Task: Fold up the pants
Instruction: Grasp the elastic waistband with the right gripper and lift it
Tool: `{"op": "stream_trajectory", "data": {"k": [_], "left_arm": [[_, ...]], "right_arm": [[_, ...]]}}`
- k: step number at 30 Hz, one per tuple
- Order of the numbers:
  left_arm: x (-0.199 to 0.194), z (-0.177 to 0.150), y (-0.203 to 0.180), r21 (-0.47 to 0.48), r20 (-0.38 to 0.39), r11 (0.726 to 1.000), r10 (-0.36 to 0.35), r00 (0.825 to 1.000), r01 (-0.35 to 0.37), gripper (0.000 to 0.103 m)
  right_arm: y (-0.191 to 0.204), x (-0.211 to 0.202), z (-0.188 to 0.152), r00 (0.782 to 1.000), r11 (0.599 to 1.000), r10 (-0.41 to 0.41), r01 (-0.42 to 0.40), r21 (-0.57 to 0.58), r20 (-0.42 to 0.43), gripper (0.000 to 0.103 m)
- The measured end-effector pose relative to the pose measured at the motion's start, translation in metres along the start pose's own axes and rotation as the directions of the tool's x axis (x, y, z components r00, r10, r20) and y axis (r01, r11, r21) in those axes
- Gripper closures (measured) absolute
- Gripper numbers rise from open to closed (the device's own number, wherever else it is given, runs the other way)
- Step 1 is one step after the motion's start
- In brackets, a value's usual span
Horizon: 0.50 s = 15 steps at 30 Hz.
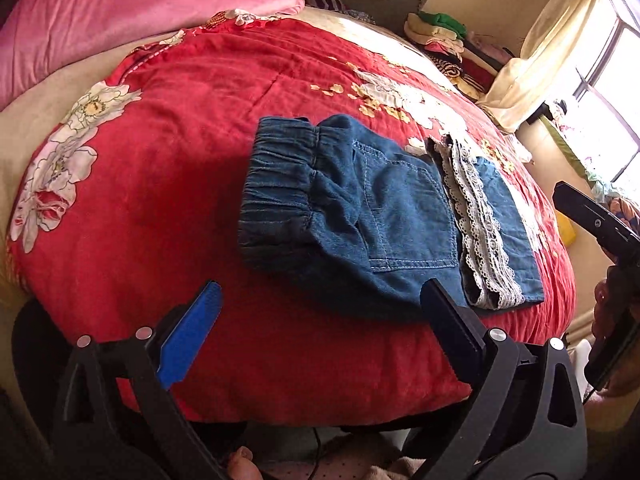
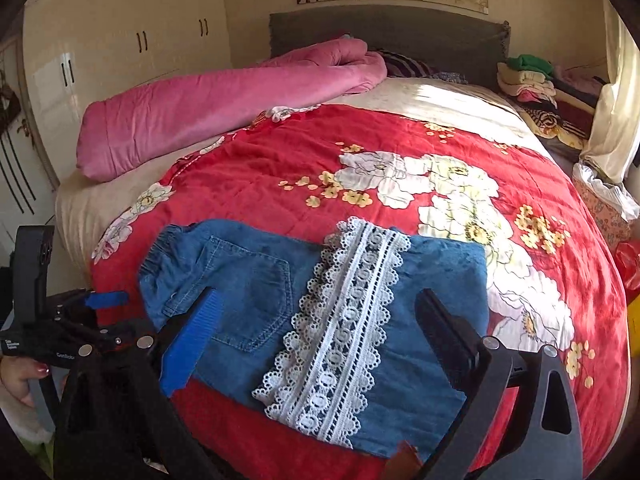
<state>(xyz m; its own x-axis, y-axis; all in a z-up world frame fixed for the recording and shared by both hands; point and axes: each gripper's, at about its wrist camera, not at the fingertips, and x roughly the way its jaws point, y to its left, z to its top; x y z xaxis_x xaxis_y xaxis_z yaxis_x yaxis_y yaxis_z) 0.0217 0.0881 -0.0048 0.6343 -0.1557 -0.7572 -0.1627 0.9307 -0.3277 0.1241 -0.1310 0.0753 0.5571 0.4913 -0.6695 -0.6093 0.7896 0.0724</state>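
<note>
Blue denim pants (image 1: 372, 216) lie folded on the red floral quilt (image 1: 160, 160), elastic waistband to the left, white lace hem (image 1: 480, 216) folded over on the right. My left gripper (image 1: 320, 300) is open and empty, just in front of the pants' near edge. In the right wrist view the pants (image 2: 256, 288) and lace band (image 2: 344, 320) lie under my right gripper (image 2: 316, 312), which is open, empty and hovers over them. The right gripper also shows at the left wrist view's right edge (image 1: 600, 220). The left gripper shows at the right wrist view's left edge (image 2: 80, 312).
A rolled pink blanket (image 2: 224, 100) lies along the bed's far left. A grey headboard (image 2: 400, 28) stands behind. Stacked clothes (image 2: 532, 76) sit at the far right corner. Cupboards (image 2: 120, 40) line the left wall. A curtained window (image 1: 600, 60) is at right.
</note>
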Motion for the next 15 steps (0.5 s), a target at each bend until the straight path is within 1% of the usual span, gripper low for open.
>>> {"op": "stream_trajectory", "data": {"k": [3,7,10,13,15], "left_arm": [[0.006,0.001,0.010,-0.048,-0.012,0.999,-0.013,1.000,0.012,0.010],[0.011,0.003,0.022,-0.109,-0.015,0.993,-0.045,0.999,0.043,0.010],[0.015,0.004,0.028,-0.141,-0.018,0.988,-0.068,0.998,0.064,0.010],[0.017,0.005,0.030,-0.149,-0.014,0.986,-0.084,0.996,0.081,0.010],[0.019,0.005,0.029,-0.150,-0.011,0.984,-0.098,0.995,0.095,0.017]], "right_arm": [[0.010,0.015,0.013,0.999,0.998,0.040,-0.042,-0.047,-0.025,0.006],[0.019,0.037,0.033,0.991,0.991,0.118,-0.122,-0.057,-0.064,0.006],[0.025,0.055,0.047,0.984,0.986,0.148,-0.154,-0.060,-0.095,0.006],[0.033,0.070,0.056,0.978,0.981,0.164,-0.175,-0.080,-0.126,0.006],[0.040,0.081,0.060,0.974,0.978,0.169,-0.185,-0.099,-0.153,0.006]]}}
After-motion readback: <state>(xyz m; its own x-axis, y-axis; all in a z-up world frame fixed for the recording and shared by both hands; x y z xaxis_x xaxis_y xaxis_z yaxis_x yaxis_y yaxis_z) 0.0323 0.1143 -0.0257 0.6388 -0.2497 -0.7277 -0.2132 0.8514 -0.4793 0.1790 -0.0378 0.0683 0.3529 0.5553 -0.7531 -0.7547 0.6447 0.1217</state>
